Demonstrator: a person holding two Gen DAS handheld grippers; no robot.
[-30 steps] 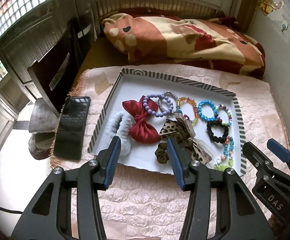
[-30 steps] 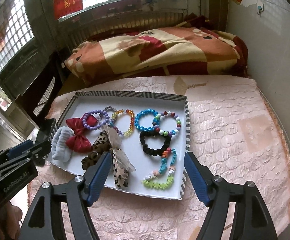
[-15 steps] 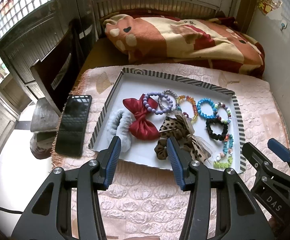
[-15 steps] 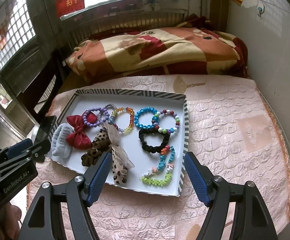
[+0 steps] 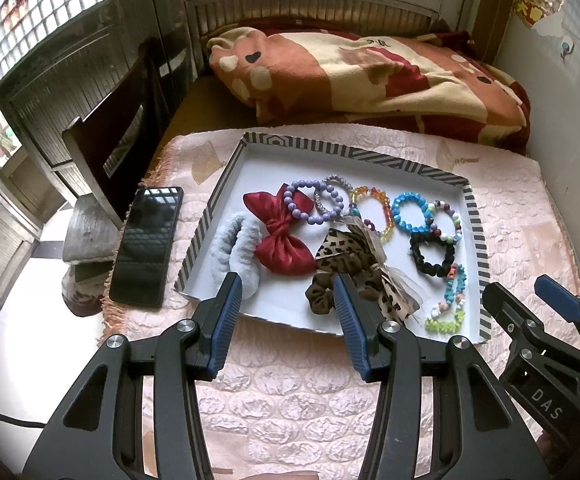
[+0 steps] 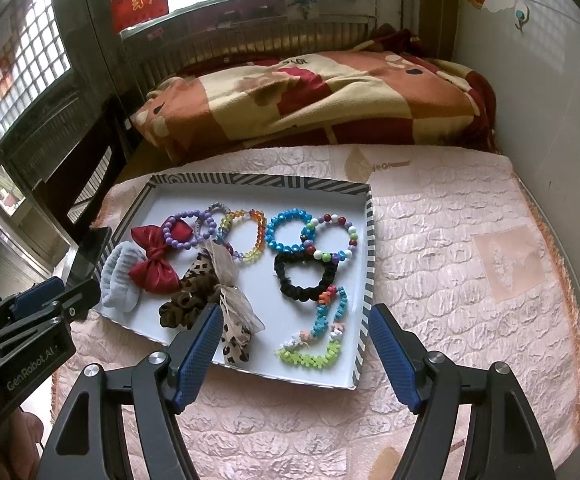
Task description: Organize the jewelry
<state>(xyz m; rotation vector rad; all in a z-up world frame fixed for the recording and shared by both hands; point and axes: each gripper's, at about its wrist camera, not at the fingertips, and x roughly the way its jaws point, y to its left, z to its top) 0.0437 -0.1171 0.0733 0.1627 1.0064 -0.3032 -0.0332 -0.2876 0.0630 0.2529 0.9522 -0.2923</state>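
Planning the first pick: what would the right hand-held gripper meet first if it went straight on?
Probably the tray's near corner, around the green beaded strand; the right hand-held gripper is open, depth unclear.

red bow (image 5: 280, 236), black scrunchie (image 5: 431, 255), striped tray (image 5: 475, 232)

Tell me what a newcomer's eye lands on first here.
First, the striped-rim tray on the pink quilted cover, crowded with bright bead bracelets and hair ties. The red satin bow stands out at its left side. A patterned blanket lies bundled behind the tray.
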